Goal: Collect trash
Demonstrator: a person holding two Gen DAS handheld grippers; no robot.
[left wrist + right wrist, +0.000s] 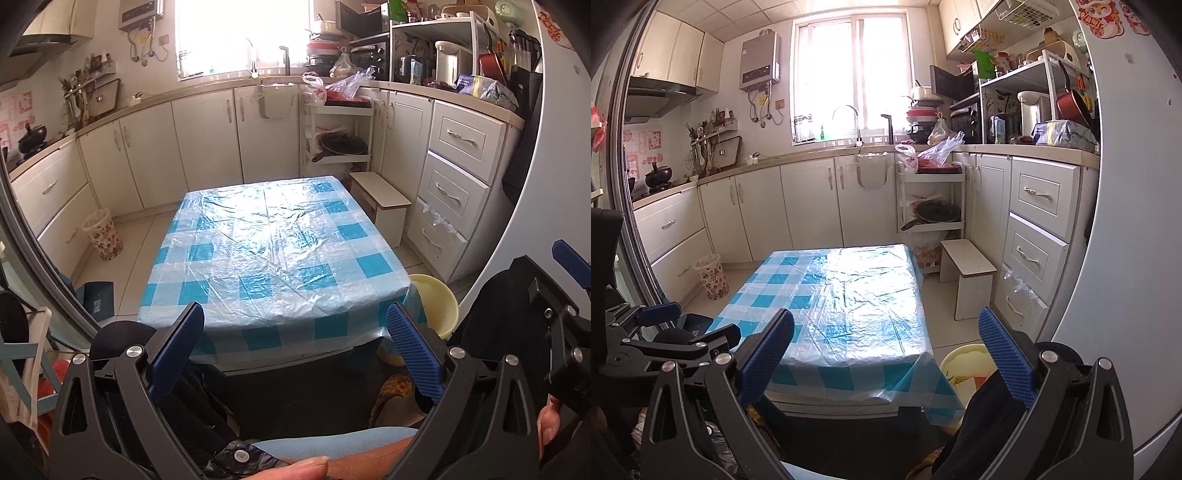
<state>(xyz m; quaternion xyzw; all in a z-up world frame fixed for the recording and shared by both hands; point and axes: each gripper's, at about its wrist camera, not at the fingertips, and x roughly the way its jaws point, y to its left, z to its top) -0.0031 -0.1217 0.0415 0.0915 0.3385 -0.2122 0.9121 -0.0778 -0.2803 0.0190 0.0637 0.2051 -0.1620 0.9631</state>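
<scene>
Above a small kitchen table, two grippers hang with jaws spread wide, holding nothing.

Both the left gripper (295, 347) and right gripper (886, 354) show ribbed blue pads. Crinkled clear plastic covers the blue-checked tablecloth (273, 251); no trash shows on it. One perforated wastebasket (711, 276) stands left, one yellow basin (439, 302) by the table's right corner, one white stool (967, 280) beyond.
</scene>
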